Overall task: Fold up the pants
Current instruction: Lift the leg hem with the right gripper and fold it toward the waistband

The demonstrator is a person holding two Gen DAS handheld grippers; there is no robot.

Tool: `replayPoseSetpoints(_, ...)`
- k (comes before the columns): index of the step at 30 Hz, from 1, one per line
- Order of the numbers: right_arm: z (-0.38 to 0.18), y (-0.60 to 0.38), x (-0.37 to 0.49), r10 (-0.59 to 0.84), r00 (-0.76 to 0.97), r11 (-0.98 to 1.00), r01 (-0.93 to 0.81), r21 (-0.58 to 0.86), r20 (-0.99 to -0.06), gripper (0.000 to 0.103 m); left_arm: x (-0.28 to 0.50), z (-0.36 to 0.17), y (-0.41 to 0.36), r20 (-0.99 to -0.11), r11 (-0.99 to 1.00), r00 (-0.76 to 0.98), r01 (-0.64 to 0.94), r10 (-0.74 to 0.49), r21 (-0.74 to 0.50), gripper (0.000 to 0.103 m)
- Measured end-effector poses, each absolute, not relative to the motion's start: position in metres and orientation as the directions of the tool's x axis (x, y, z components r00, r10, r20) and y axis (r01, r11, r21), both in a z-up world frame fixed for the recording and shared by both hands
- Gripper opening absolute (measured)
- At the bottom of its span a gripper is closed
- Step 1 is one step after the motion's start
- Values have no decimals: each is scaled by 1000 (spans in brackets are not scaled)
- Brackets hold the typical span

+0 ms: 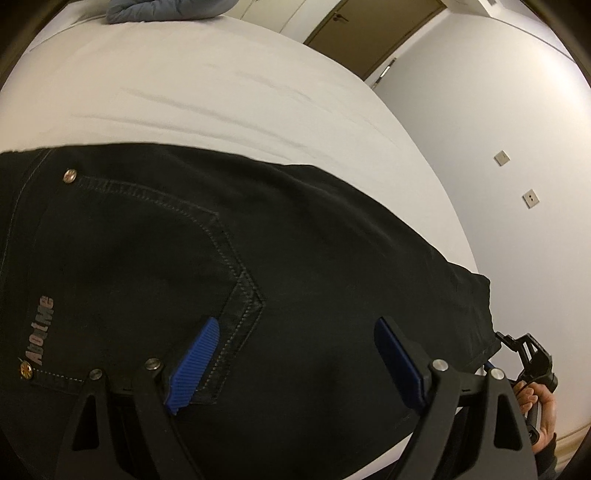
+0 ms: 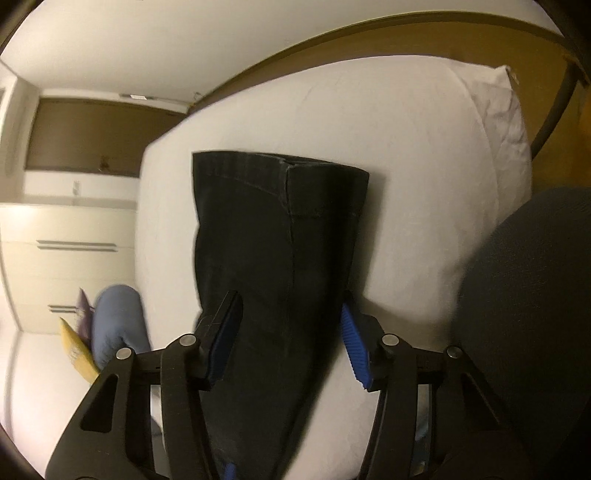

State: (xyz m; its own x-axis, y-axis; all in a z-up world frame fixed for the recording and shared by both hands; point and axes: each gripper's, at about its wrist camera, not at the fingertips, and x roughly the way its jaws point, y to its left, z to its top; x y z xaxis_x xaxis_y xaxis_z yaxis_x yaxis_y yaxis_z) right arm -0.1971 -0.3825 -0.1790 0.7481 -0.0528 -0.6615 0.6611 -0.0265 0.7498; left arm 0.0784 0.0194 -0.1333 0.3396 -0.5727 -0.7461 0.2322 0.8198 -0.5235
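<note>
Black jeans [image 1: 295,240] lie flat on the white bed sheet [image 1: 184,92]. In the left wrist view the seat faces up, with a stitched back pocket [image 1: 147,258] and silver lettering. My left gripper [image 1: 295,354] hovers over the seat just right of the pocket, open wide, its blue pads [image 1: 195,362] apart with nothing between them. In the right wrist view one folded leg [image 2: 280,229] runs away to its hem [image 2: 280,162]. My right gripper [image 2: 288,332] straddles that leg near its two edges, open; the cloth lies flat and unpinched.
A white pillow [image 2: 502,110] lies at the bed's far right by the wooden headboard. Blue-grey cloth [image 1: 166,9] sits at the bed's far edge. A blue bundle [image 2: 114,321] and yellow item [image 2: 77,350] lie left. A hand [image 1: 535,398] is at the bed's edge.
</note>
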Motion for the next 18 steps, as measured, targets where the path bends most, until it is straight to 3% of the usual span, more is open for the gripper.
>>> replayPoseSetpoints(10, -184, -401, -214, -134, 832, -52, 537, 842, -539, 50, 83, -135, 15, -763, 831, 328, 229, -557, -508, 88)
replayPoseSetpoints(13, -182, -406, -209, -129, 843, -26, 523, 852, -522, 34, 83, -136, 14, -774, 838, 321, 240, -545, -490, 87)
replayPoseSetpoints(16, -184, -410, -208, -110, 854, -17, 510, 860, -508, 9, 84, -137, 13, -776, 839, 321, 240, -543, -488, 87)
replayPoseSetpoints(18, -182, -411, -209, -112, 854, -7, 511, 860, -508, 7, 83, -137, 13, -777, 840, 321, 240, -542, -487, 87)
